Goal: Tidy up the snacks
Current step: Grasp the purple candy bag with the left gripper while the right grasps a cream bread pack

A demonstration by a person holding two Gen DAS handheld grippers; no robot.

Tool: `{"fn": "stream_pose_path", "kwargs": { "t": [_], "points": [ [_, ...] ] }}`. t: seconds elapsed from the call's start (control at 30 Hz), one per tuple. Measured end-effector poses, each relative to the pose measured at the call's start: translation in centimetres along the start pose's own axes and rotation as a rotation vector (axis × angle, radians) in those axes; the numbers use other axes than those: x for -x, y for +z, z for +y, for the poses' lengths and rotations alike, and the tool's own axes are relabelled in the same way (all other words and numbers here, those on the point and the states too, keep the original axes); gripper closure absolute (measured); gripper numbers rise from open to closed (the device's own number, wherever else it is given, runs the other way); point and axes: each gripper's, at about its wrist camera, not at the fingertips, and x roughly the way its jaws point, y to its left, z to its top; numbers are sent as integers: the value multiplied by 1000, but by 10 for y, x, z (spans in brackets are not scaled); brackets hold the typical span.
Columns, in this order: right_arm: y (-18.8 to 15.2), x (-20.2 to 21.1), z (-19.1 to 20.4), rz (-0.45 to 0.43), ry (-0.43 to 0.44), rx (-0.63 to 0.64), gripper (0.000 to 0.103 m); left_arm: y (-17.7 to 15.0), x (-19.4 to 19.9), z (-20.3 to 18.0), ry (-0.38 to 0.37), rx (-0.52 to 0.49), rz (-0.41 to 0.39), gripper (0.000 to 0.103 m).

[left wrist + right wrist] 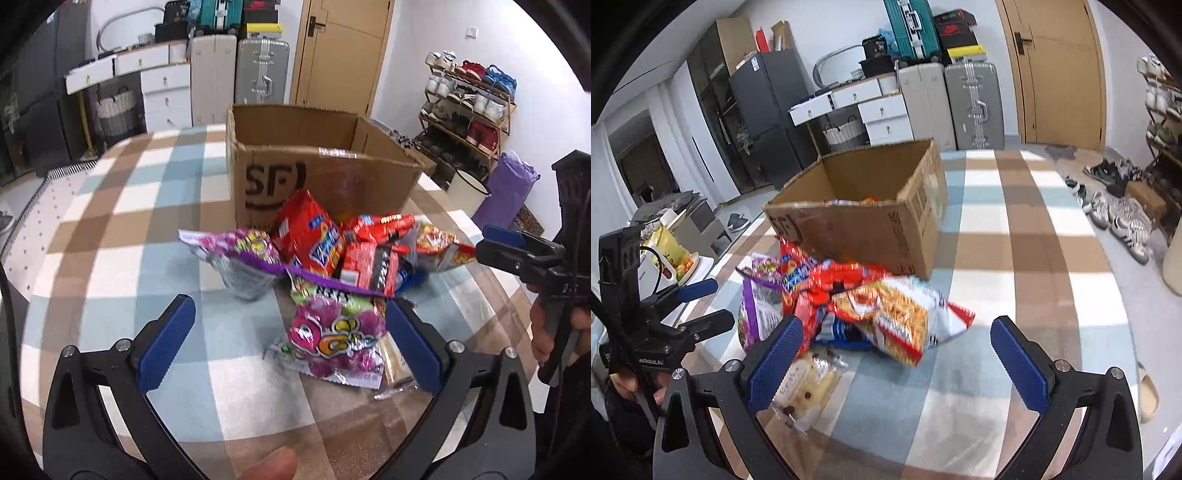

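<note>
A pile of snack bags lies on the checked tablecloth [110, 229] in front of an open cardboard box [314, 166]. A purple candy bag [332, 336] lies nearest my left gripper [291, 343], which is open and empty, with the bag between its blue pads. Red packets [310, 236] sit behind it. In the right wrist view, my right gripper [897, 362] is open and empty, just short of a noodle-snack bag [897, 317] and a clear cookie packet [805, 384]. The box [864, 229] holds some snacks. Each gripper shows in the other's view: the right one [509, 247], the left one [701, 302].
Suitcases [258, 70], white drawers [162, 92] and a wooden door [343, 51] stand behind the table. A shoe rack [469, 110] is at the right. A dark fridge [764, 114] stands at the left in the right wrist view.
</note>
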Motion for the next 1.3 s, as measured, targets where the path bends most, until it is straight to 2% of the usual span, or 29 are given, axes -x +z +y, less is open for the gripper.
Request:
{"fn": "stream_pose_path", "kwargs": {
  "t": [0.07,0.27,0.37,0.57,0.73,0.87,1.3],
  "points": [
    [-6,-1,1,12,-21,4,0,-3,-4,-1,-11,0,16,1],
    [-20,-7,1,54,-11,-24,0,-13,-9,-10,-62,-28,35,1],
    [-29,-12,1,86,-25,-35,0,-17,-16,-16,-23,-62,45,1],
    [-46,-21,6,121,-9,-68,0,-21,-31,-14,-28,-45,77,1],
    [-48,-31,20,140,-10,-36,0,-19,-44,-4,-38,-3,104,1],
    [-48,-41,34,165,-12,4,0,-18,-47,2,-50,8,95,1],
    [-50,-68,78,206,6,97,0,-21,-42,18,-78,-9,97,1]
  ]
}}
